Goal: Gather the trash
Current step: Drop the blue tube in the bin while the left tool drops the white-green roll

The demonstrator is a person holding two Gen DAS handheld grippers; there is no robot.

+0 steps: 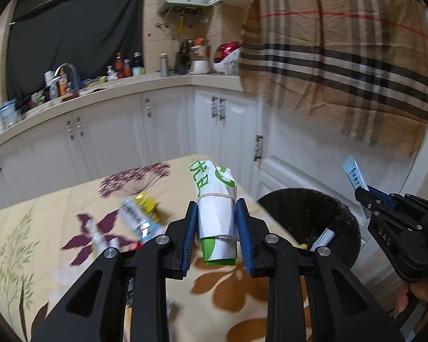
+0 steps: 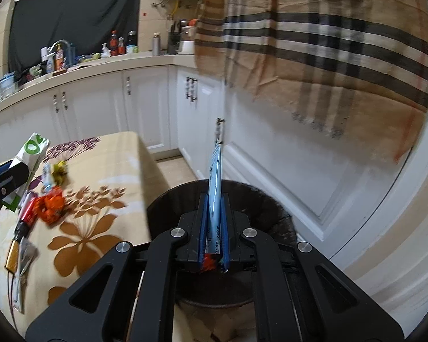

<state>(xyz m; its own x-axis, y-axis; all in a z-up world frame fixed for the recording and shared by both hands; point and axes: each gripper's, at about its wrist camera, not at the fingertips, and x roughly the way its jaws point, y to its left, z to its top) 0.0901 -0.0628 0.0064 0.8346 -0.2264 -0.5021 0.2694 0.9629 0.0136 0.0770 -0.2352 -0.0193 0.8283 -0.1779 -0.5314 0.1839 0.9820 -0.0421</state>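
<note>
In the left wrist view, the left gripper [image 1: 216, 222] was clamped on a rolled white-and-green paper package [image 1: 216, 208] bound by a thin band, both blue pads pressing its sides, the roll standing nearly upright between them above the table [image 1: 42, 228], which carried a cream cloth printed with purple and brown flowers. Loose wrappers [image 1: 139, 216], blurred, lay on the cloth to the left of the fingers. A black trash bin [image 1: 348, 219] stood just beside the table's right edge, with light-coloured items visible inside it. At the right edge of this view the right gripper [image 1: 363, 196] pinched a light blue sachet [image 1: 354, 175] that stood up above the bin's far side; part of a hand [image 1: 419, 293] showed below it. White cabinets [image 1: 168, 122], a cluttered counter [image 1: 134, 85] and a hanging plaid cloth [image 1: 336, 57] filled the background. In the right wrist view, the right gripper [image 2: 214, 219] was fully closed on the light blue sachet [image 2: 216, 176], held edge-on and pointing upward, directly over the open mouth of the black trash bin [image 2: 274, 213]. At the left edge, the left gripper [image 2: 12, 171] held the paper package [image 2: 32, 151] over the table [image 2: 114, 171]. On the cloth lay an orange wrapper [image 2: 50, 205], a red item [image 2: 28, 208], a yellow wrapper [image 2: 60, 171] and further packets nearer the camera.
</note>
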